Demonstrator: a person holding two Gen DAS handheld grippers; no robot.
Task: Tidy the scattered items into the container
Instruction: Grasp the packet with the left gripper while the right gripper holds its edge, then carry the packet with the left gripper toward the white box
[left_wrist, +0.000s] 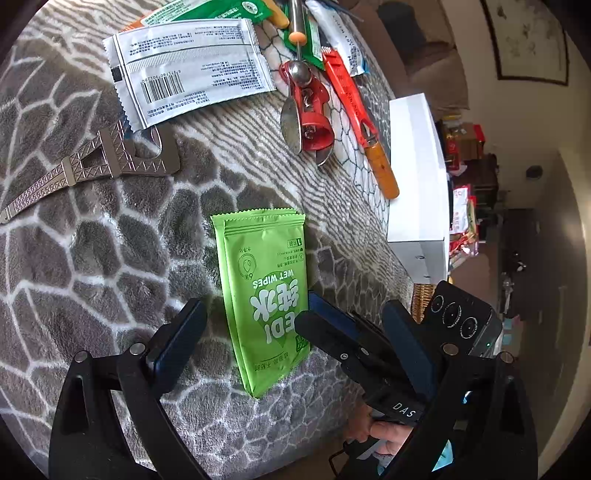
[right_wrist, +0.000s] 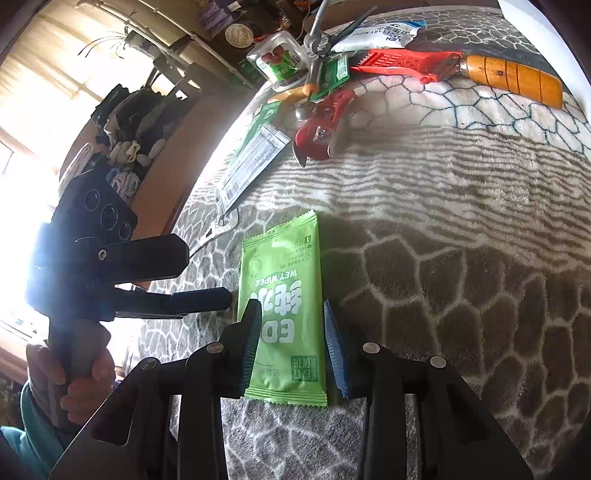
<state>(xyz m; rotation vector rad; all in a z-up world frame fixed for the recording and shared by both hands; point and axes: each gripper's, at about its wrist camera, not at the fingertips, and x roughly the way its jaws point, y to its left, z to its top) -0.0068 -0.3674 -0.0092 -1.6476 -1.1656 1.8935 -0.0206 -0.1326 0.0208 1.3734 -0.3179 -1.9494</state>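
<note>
The green wipes pack (right_wrist: 282, 314), lower centre on the blanket (right_wrist: 461, 258), looks light, soft, slippery. The right tongs (right_wrist: 291, 332) straddle its sides (pads apparently just touching); the left tongs (left_wrist: 295, 332) are wide.

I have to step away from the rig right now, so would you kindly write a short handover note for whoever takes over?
Right gripper: jaws straddle the green wet wipes packet, which lies flat on the blanket; a firm grip is not clear.
Left gripper: open, empty, with a finger tip beside the packet's edge.
White box stands at the blanket's edge.
Left to tidy: silver sachet, tower-shaped opener, red scoop tool, orange-handled peeler, plus more packets behind.
Nothing visibly in the box; its inside is hidden.
</note>
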